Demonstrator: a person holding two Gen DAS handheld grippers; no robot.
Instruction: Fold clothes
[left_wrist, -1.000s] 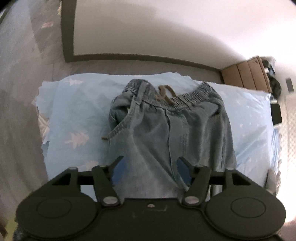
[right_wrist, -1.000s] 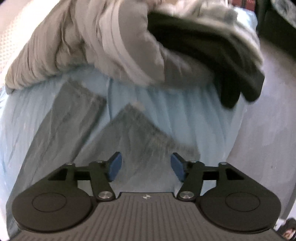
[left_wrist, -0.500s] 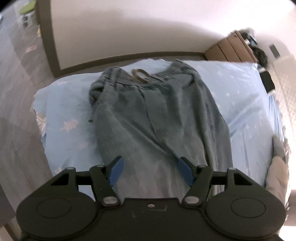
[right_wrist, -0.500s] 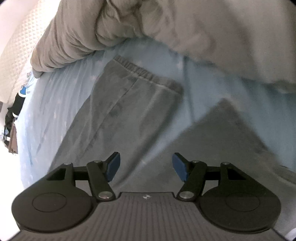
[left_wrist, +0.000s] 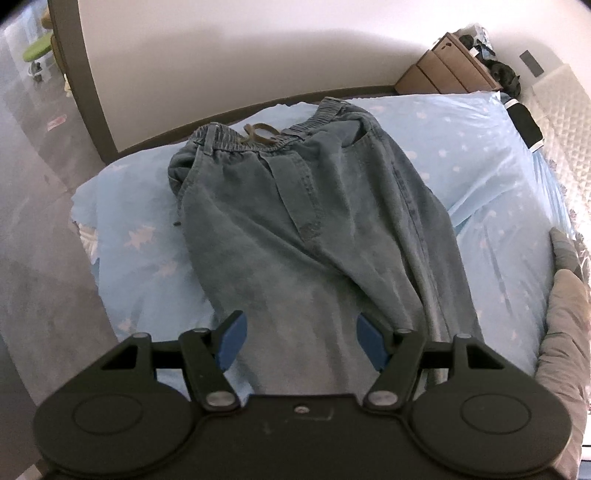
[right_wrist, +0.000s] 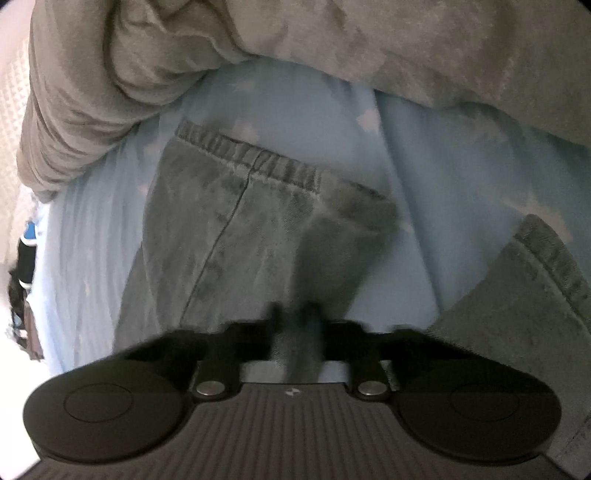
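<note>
My right tongs (right_wrist: 295, 325) had just snapped closed on a pinch of denim partway up one leg of the jeans (left_wrist: 314, 229), below its gathered hem (right_wrist: 247, 157). Half a second earlier those same tongs stood wide over flat cloth; now a ridge of fabric rose from the closed jaws toward the hem, though motion blur hid the pads themselves. The other leg's hem (right_wrist: 546, 254) lay apart at the right, bare sheet showing between the two.

My left tongs (left_wrist: 297, 336) hung open above the thigh of the jeans, gripping nothing, pads spread to either side of the cloth and clear of it. That view had pulled back over the past second, so more of the garment showed.

The jeans lay lengthwise on the bed (left_wrist: 480, 166), waistband (left_wrist: 266, 138) and drawstring near the edge by the wall, legs running toward the grey duvet (right_wrist: 332, 44) heaped at the opposite end.

I judged this the opening hold of the fold: with one leg caught, the likely next step was to carry it over onto its twin or up toward the waistband, and the left tongs would need a hold of their own first.
</note>
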